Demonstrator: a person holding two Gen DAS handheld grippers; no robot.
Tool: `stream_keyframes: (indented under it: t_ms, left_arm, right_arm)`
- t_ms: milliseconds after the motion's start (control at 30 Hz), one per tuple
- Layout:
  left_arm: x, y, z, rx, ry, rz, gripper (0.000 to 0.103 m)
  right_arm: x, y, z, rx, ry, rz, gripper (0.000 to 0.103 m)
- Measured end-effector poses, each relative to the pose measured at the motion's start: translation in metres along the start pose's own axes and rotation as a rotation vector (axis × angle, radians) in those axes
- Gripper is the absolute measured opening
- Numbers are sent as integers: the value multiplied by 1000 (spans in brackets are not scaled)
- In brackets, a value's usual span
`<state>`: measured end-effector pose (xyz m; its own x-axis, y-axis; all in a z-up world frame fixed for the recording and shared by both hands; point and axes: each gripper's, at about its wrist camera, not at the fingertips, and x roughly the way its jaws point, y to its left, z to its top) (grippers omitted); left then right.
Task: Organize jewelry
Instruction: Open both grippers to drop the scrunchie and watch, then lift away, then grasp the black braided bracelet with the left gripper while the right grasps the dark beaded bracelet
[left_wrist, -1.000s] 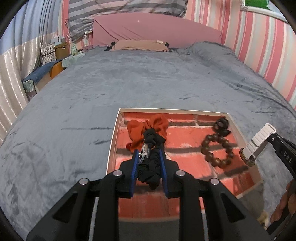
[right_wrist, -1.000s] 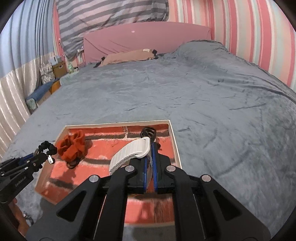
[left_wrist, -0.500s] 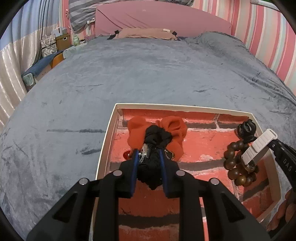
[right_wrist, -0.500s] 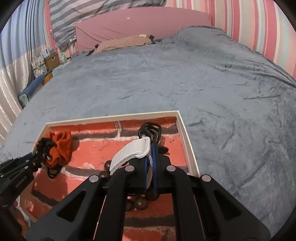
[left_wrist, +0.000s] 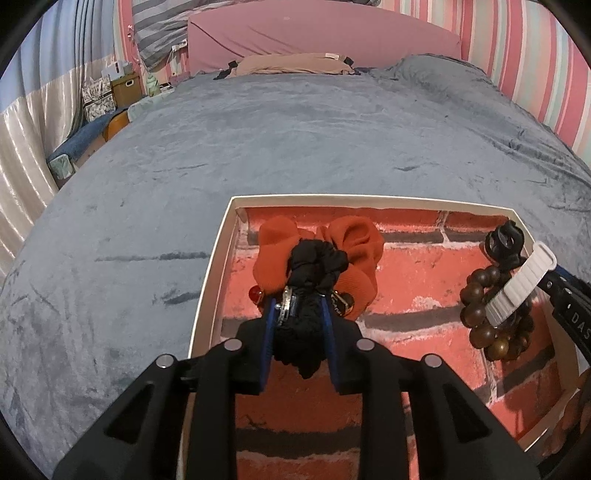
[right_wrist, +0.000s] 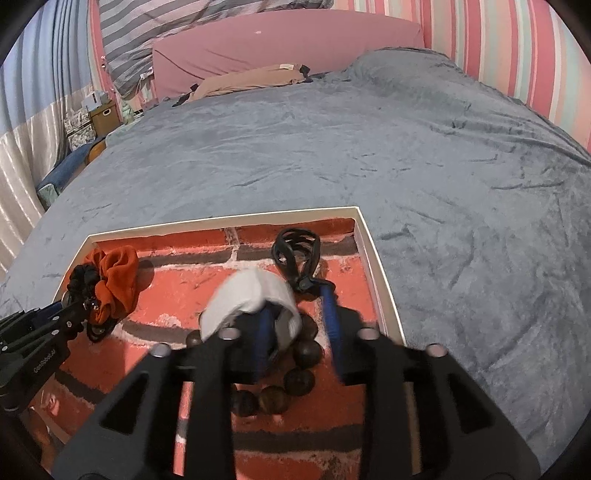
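- The bed (left_wrist: 295, 147) beyond the tray (left_wrist: 218, 258) is open grey blanket all the way to the pillow (left_wrist: 295, 62); nothing blocks a pass there.
- Inside the tray, bare brick floor lies between the orange scrunchie (left_wrist: 354, 236) on my left and the wooden bead bracelet (left_wrist: 476, 295) on my right.
- The tray's far-right corner is crowded: black hair ties (right_wrist: 295, 247) just beyond the white band (right_wrist: 255, 291).
- The raised white rim fences every side.
- My left jaws are filled by the black scrunchie (left_wrist: 314, 266).

The tray (left_wrist: 218, 254) is showing a red brick print inside a cream rim. An orange scrunchie (left_wrist: 354, 236) is sitting at its ten o'clock.
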<state>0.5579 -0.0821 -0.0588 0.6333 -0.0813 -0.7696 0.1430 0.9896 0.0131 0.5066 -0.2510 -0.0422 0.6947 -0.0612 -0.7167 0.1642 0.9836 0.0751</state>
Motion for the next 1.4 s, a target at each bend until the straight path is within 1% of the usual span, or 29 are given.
stream_keyframes:
  t_ms: [67, 100, 167, 200, 300, 333, 367, 433, 500, 533, 567, 633, 733, 833, 1000, 1167, 1400]
  left_arm:
    - [-3, 1, -2, -4, -3, 1, 34]
    - [-6, 1, -3, -3, -7, 1, 35]
    - [-10, 3, -6, -7, -7, -4, 36]
    - [-12, 4, -7, -11, -9, -9, 36]
    - [-21, 7, -10, -23, -19, -19, 44]
    - [-24, 8, -12, -27, -21, -24, 48]
    - [-26, 9, -13, -29, -24, -24, 50]
    - [-32, 10, -18, -32, -27, -28, 51]
    - [-37, 11, -21, -32, -27, -31, 54]
    - [-40, 12, -24, -32, -27, -25, 60]
    - [-42, 12, -26, -33, -28, -19, 63]
    - [-49, 13, -30, -29, -30, -18, 64]
    - [-65, 15, -38, -23, -41, -22, 65]
    - [-84, 17, -47, -13, -68, -9, 69]
    - [-119, 29, -62, -28, -96, -14, 69]
    - [-151, 44, -82, -39, -115, -2, 69]
    - [-176, 64, -114, -69, -111, 15, 69]
  right_arm:
    - [-3, 1, -1, -3, 2, 1, 34]
    - [-4, 1, -2, -3, 3, 1, 35]
    - [-6, 0, -4, -2, 5, 3, 41]
    - [-7, 0, -5, -1, 5, 5, 43]
    - [-14, -2, -9, 0, -1, 10, 52]
    - [-16, -2, -9, 1, -4, 9, 58]
    - [-19, -3, -10, 1, -6, 8, 61]
    - [-23, -5, -13, 0, -6, 11, 62]
    - [-28, -5, -17, -8, -7, 3, 67]
    - [-31, -5, -19, -13, -9, -5, 73]
    - [-34, -5, -21, -19, -13, -13, 80]
    - [-42, -6, -26, -28, -24, -23, 84]
    - [-55, -5, -30, -45, -31, -17, 86]
    - [-73, -6, -35, -61, -50, -14, 89]
    - [-104, -6, -45, -67, -70, 6, 89]
    - [-135, -3, -65, -78, -85, 12, 89]
    - [-165, 6, -104, -86, -88, 21, 89]
